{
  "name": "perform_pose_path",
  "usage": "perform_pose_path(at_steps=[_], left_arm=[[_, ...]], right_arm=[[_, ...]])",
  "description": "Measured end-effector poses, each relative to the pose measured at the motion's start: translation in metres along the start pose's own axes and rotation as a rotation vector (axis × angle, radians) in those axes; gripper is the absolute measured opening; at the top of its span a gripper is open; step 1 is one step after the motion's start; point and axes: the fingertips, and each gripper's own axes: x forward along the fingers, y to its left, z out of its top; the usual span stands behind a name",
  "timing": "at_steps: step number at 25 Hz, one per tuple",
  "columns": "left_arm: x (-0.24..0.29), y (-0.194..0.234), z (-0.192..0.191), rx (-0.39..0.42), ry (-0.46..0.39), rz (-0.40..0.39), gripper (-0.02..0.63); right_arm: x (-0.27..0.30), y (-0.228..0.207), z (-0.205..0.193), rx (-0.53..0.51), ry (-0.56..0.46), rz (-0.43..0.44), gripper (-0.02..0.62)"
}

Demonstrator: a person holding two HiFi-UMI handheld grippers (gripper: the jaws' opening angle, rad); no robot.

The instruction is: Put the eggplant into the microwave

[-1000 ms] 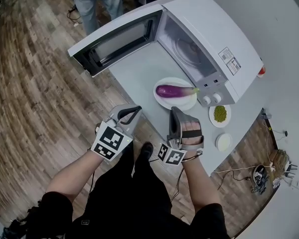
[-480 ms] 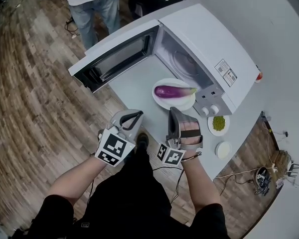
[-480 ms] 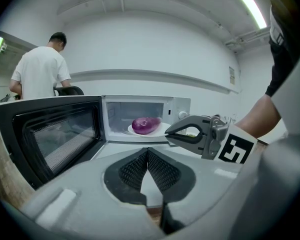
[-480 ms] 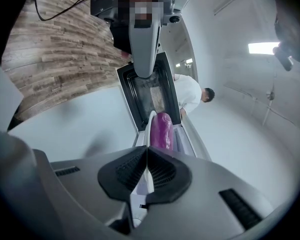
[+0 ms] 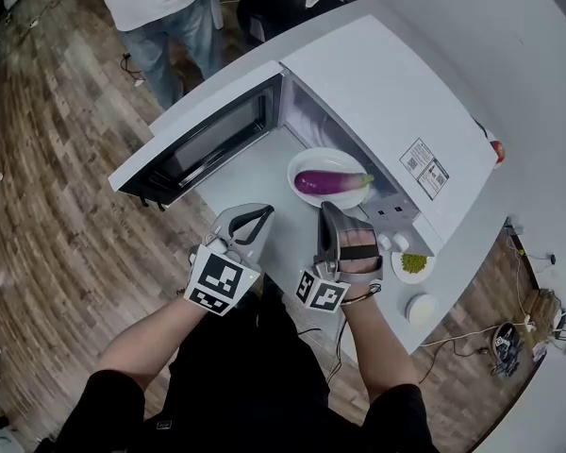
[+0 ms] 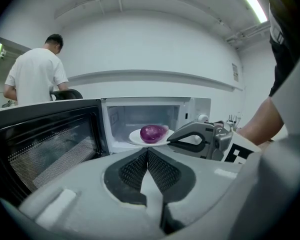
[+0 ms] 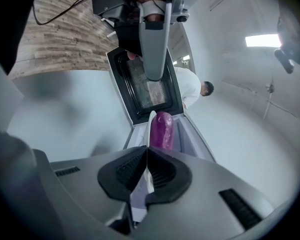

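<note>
Eggplant [image 5: 328,181]: one, glossy purple, green stem end pointing to the frame's right, lying lengthwise on a white plate [image 5: 305,166]. We find the plate at the mouth of the white microwave [image 5: 387,102], its far rim under the roof edge of the cavity. Door [image 5: 193,144]: swung wide toward the left of the frame, with grey table [image 5: 250,177] open between door and plate. Right gripper [image 5: 329,208]: just below the eggplant in the frame, jaws clamped on the plate's near rim. Left gripper [image 5: 260,212]: lower left of the plate, jaws pressed together, holding nothing.
</note>
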Motion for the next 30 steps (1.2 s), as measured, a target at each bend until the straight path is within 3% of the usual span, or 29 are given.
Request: perform_pose_path(at_steps=[12,21,30], left_arm=[[0.045,0.033,-0.002,0.070,-0.002,-0.096,0.008],[0.075,0.029,-0.010,0.077,-0.014,-0.201,0.008],[0.085,0.034,-0.006,0.075,-0.001,-0.237,0.008]], right_arm=[[0.054,0.015,-0.022,-0.012,0.174,0.006,0.021],[0.075,0.025,-0.039,0.023,0.291,-0.001,0.021],[0.092,0.025,-0.048,0.036,0.362,0.028,0.021]])
